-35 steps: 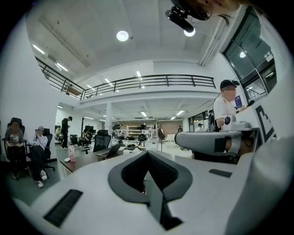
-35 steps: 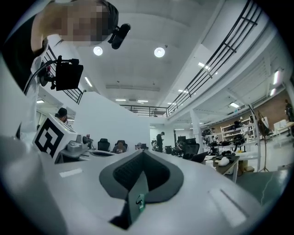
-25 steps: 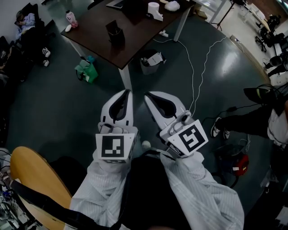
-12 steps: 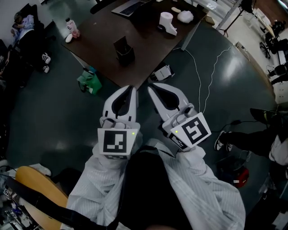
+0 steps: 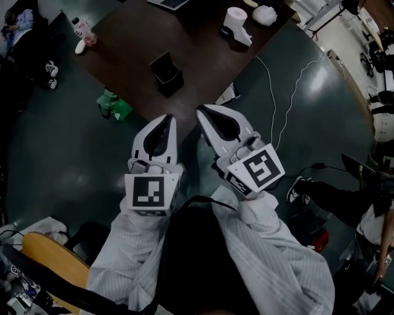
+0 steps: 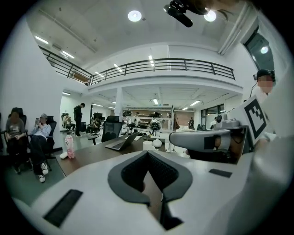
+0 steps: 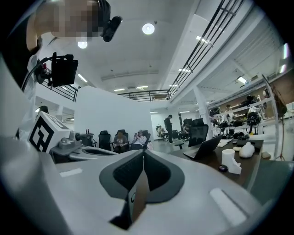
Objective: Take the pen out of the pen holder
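The black pen holder (image 5: 166, 72) stands upright on the dark brown table (image 5: 129, 52), near its front edge. I cannot make out a pen in it. My left gripper (image 5: 170, 117) and right gripper (image 5: 201, 111) are held side by side, short of the table, their tips pointing toward the holder. Both are shut with nothing between the pads. In the left gripper view the shut left gripper (image 6: 148, 153) points level over the table (image 6: 92, 153), with the right gripper (image 6: 206, 137) beside it. In the right gripper view the right gripper (image 7: 143, 153) is likewise shut.
On the table are a pink bottle (image 5: 84, 29), a white roll holder (image 5: 237, 24), a white fluffy lump (image 5: 265, 13) and a laptop (image 5: 167, 3). A green bag (image 5: 114, 103) and a white cable (image 5: 277, 92) lie on the floor. A wooden chair (image 5: 46, 258) is behind left; a person (image 5: 345, 197) sits right.
The table and pen holder have come closer to the grippers as both hands moved forward. Both grippers stay shut and empty.
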The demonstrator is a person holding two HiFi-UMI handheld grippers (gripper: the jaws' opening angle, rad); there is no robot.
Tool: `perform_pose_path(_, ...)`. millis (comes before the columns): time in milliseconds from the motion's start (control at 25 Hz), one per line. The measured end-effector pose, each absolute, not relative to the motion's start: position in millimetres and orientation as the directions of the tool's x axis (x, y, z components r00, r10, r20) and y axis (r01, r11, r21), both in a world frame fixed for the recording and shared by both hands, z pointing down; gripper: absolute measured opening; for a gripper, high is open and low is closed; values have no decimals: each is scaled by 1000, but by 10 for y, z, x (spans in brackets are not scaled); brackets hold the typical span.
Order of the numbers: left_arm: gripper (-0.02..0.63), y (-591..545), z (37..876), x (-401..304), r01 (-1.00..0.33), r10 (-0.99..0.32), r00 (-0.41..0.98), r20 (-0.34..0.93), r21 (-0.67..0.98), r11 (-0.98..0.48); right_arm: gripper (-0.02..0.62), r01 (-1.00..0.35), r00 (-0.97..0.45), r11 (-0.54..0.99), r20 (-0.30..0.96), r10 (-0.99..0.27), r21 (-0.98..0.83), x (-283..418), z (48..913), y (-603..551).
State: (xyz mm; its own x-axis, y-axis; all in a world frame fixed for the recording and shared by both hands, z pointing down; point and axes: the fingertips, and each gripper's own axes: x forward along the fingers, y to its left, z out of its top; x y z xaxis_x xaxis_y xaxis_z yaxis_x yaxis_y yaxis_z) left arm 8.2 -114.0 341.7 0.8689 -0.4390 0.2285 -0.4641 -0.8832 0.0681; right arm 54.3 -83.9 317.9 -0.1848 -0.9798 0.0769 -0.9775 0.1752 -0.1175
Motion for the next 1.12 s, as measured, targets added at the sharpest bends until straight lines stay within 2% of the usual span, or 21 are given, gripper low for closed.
perform_pose_path(160,5,-1508,3526,305,-542,-509,824,250,87,-836,2,-964,-246,228,135,-960,-134,838,3394,-1259)
perform_pose_path(400,5,-2048,3534,664,-731,-687,673,272,108,-674,0,-898,-439,417,200,-876,-141,1268,3553,-1780)
perform_pose_path(600,5,-2222,3539,942,-818,-776,572,265,123,-562,2,-874,-481,481,270,-834,-68,1634,3674,-2110)
perform_pose_path(800,5,-2264,3708,934,-873,-816,485,314,122,-472,2,-830,-554,545,295,-779,-119,1691,3881,-2357)
perform_pose_path(1120,5,-2361,3889,799,-893,-822,448,351,134,-430,10,-806,-589,567,341,-733,-171,1540,4148,-2565)
